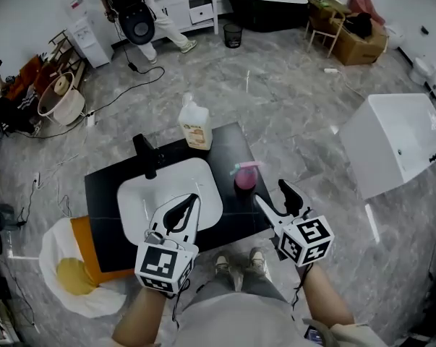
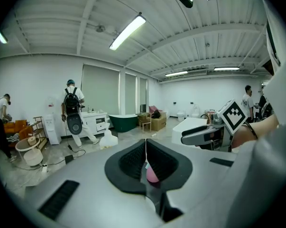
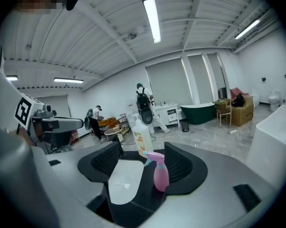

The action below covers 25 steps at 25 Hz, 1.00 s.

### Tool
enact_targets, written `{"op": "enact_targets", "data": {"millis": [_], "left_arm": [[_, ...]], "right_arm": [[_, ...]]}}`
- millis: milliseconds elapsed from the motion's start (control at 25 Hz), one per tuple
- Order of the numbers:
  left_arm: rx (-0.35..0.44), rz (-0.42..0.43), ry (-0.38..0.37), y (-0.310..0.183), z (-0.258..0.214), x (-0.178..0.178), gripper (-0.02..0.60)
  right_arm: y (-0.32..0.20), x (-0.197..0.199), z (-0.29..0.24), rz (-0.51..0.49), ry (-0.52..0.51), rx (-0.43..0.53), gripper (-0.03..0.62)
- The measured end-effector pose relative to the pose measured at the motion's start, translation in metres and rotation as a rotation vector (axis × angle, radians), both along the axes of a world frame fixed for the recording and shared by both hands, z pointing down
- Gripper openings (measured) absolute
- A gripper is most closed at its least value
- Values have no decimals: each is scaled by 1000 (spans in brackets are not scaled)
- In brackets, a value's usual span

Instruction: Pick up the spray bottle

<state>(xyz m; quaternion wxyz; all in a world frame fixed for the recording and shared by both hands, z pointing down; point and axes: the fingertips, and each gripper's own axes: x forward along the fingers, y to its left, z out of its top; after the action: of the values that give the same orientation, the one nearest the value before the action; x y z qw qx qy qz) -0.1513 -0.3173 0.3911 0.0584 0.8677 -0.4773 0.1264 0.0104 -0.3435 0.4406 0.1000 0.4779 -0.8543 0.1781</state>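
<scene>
The pink spray bottle [image 1: 245, 176] is stood on the black tabletop [image 1: 228, 143], just beside the white sink [image 1: 196, 176]. The right gripper [image 1: 270, 191] is held wide open and empty, near the bottle but not touching it. The left gripper [image 1: 192, 201] is closed tight on nothing, over the sink.

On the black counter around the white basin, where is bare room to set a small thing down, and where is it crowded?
Bare: the counter strip left of the basin, and the back right corner between the jug and the spray bottle. Crowded: the back edge with faucet and jug, and the front, under the left gripper and right gripper.
</scene>
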Motion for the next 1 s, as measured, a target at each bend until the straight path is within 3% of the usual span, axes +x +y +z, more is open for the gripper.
{"op": "enact_targets", "data": {"millis": [400, 680, 1000], "left_arm": [[-80, -54, 13, -40, 57, 18, 23], [-149, -118, 40, -59, 94, 4, 23], [-213, -145, 35, -62, 125, -9, 23]], "right_arm": [[-48, 3, 81, 5, 75, -70, 314], [-77, -5, 134, -15, 141, -149, 317], [-102, -14, 170, 11, 202, -148, 327]]}}
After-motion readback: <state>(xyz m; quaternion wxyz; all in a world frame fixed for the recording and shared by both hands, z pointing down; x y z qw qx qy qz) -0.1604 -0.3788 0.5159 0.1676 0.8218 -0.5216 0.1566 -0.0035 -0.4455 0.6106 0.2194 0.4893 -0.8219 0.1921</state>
